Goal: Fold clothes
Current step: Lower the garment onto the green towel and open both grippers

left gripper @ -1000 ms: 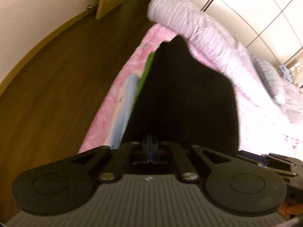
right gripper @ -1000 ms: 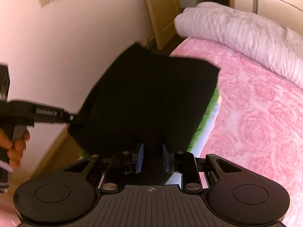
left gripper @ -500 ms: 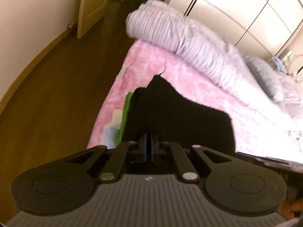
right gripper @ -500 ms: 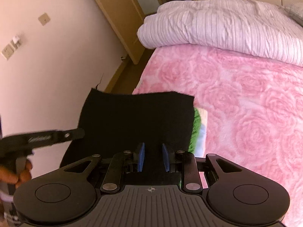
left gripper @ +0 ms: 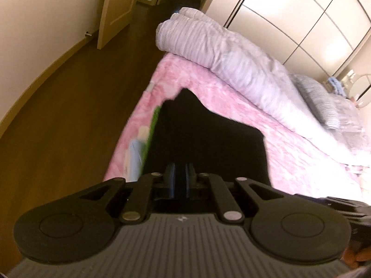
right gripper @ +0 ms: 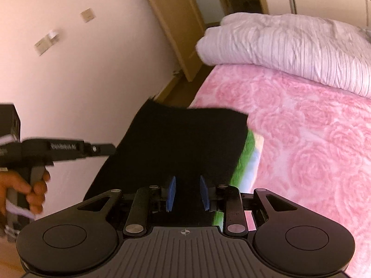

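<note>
Over the near corner of the bed I am holding a black garment spread between both grippers, its far edge lying on the pink rose-patterned blanket and its near edge running back to the fingers. My left gripper is standing nearly closed, its jaws pinched narrow on the black cloth. My right gripper is opening at this moment, blue pads apart with the garment still lying between them and not pressed. Under the garment a green and pale blue cloth is peeking out along the right edge. A folded lilac striped duvet is resting farther up the bed. In the right wrist view a hand is gripping the left tool's handle
</note>
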`<control>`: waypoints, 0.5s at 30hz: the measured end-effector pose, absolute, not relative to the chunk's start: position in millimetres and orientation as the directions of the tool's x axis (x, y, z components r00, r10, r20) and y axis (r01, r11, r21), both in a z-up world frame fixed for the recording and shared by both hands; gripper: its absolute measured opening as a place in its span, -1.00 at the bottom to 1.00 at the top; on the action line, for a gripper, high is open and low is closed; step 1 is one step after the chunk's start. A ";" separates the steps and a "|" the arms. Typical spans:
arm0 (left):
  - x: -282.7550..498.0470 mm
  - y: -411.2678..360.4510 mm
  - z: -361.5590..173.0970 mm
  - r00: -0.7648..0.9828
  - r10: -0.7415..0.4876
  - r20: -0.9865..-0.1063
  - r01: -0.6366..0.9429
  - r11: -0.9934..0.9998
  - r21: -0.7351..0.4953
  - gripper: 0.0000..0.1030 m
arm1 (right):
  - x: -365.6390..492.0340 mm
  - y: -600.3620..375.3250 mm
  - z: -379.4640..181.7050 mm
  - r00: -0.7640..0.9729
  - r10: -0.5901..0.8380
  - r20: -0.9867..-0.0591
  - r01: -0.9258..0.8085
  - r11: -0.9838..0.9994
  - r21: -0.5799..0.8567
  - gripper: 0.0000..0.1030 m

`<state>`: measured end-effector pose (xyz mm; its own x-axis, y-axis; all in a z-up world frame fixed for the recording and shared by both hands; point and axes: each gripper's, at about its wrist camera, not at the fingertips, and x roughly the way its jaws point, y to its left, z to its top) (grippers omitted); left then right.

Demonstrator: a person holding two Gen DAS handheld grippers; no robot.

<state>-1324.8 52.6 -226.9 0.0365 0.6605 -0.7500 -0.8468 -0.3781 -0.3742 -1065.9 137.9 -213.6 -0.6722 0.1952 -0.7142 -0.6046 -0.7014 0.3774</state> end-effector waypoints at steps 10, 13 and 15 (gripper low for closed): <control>-1309.0 26.0 -266.0 -0.005 0.557 -0.830 -0.831 -0.464 -0.306 -0.95 | -1092.1 94.3 -243.7 -0.585 0.138 -0.799 -0.583 -0.757 0.296 -0.45; -1310.3 30.6 -270.9 -0.029 0.549 -0.835 -0.839 -0.467 -0.278 -0.97 | -1096.8 91.6 -247.2 -0.572 0.140 -0.808 -0.586 -0.759 0.283 -0.45; -1306.8 31.9 -266.9 -0.039 0.542 -0.840 -0.840 -0.472 -0.266 -0.97 | -1095.6 92.9 -245.3 -0.568 0.137 -0.811 -0.587 -0.759 0.283 -0.44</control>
